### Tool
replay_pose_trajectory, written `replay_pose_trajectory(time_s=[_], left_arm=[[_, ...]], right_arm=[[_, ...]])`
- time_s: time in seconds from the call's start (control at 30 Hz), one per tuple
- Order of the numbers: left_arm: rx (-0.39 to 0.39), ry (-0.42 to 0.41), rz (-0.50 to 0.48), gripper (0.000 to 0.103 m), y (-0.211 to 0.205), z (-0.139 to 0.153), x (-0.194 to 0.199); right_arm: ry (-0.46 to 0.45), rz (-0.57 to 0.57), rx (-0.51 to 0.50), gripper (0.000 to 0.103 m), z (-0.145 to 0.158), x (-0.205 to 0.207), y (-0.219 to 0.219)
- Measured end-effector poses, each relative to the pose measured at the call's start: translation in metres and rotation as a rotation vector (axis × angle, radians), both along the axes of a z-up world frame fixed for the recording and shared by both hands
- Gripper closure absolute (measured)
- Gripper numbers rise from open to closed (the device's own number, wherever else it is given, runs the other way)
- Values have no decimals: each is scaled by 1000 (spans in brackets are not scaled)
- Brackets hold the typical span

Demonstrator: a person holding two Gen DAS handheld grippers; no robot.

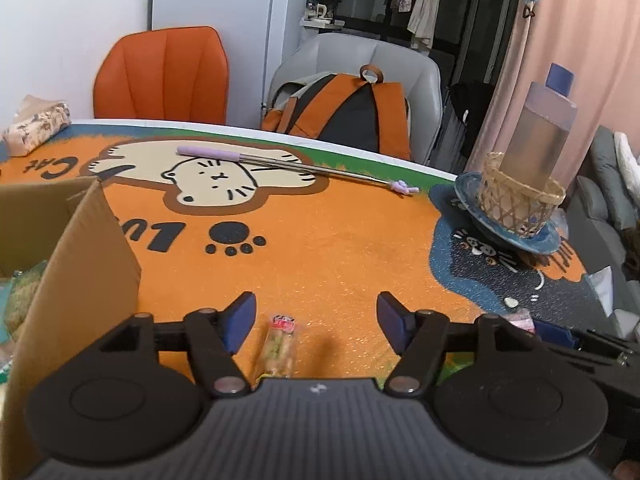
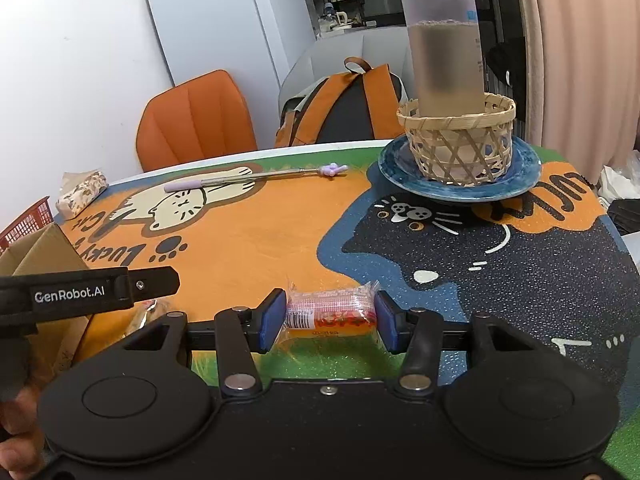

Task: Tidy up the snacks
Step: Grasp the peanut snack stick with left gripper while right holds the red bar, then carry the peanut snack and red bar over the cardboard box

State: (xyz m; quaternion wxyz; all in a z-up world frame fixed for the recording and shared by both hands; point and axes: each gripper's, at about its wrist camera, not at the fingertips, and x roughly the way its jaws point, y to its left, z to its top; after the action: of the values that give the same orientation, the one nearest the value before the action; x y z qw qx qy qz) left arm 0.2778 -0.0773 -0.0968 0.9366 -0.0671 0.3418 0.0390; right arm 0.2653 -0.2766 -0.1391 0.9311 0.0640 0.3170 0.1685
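Observation:
My left gripper [image 1: 316, 322] is open above the orange mat, with a small clear snack packet with a pink top [image 1: 278, 344] lying between its blue pads. A cardboard box [image 1: 76, 276] stands just to its left, with snack packs inside at the far left. My right gripper [image 2: 330, 320] is shut on a pink and orange wrapped snack [image 2: 330, 312], pads pressing both ends. The left gripper body [image 2: 80, 292] shows at the left of the right wrist view, beside the box [image 2: 36, 256].
A blue plate [image 2: 516, 176] carries a woven basket [image 2: 456, 140] holding a tall bottle [image 2: 444, 52] at the table's far right. A lilac telescopic stick [image 2: 248, 178] and a patterned tissue pack [image 2: 82, 194] lie at the back. A red basket [image 2: 24, 222] stands behind the box.

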Motion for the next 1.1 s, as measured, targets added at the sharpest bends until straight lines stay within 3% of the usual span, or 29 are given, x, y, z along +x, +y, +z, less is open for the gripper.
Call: replay_pose_trajectory(time_s=[0.33,0.43,0.47,0.5,0.57,0.63,1.1], left_arm=[[25,63,23,39,4,-18,-12],[33,77,45,48,6,-27,-12],[36,74,54,60,7,-28,-12],[54,66,65,78,7,-28,-13],[41,69,72,84,10,-27,-13],[2,75,62,85,13,-24,-14],[-26,-64,59,85,23,32,-50]], right_arm=[[0,17,-23,54,0,-3,5],[-2,21,-31,54,0,-3,7],[-4,22,-33,54,0,-3,8],[-5,22,-34,54,1,-4,8],[-4,25,-26,54,1,-5,8],[6,33,-3,54,1,-5,8],[-67,63,33,54,42,-31,30]])
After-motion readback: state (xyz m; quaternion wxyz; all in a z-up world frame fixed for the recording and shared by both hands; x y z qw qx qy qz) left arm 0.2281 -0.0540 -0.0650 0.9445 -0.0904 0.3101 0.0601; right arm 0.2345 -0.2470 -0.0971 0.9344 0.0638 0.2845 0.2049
